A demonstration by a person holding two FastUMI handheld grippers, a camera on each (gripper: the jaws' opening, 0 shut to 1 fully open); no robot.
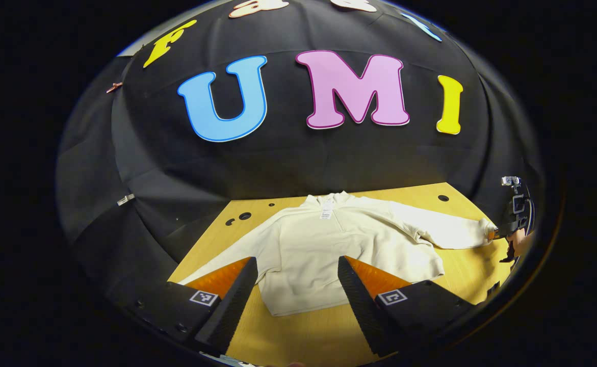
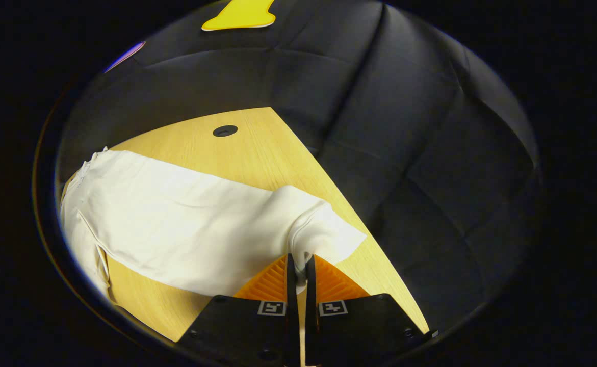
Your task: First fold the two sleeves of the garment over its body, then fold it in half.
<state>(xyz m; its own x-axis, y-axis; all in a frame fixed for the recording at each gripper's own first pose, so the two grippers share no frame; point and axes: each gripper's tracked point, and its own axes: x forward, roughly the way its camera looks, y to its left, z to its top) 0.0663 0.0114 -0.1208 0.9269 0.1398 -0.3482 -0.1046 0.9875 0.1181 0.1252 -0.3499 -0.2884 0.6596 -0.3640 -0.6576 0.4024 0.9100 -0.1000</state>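
The cream garment [image 1: 318, 255] lay flat and front-up on the wooden table [image 1: 323, 336], both sleeves spread out, its right sleeve [image 2: 196, 224] bunched at the cuff where the right gripper [image 2: 301, 265] pinched it, while the left gripper [image 1: 295, 285] hovered agape.

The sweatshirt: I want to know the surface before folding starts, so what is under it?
The cream sweatshirt lies flat on a wooden table with dark round holes. The wood beneath the fabric is covered, so anything there stays hidden.

Left gripper view: raised, well back, facing wall over tabletop [image 1: 329, 331]. Right gripper view: low, close, sharing the sleeve [image 2: 201, 224].
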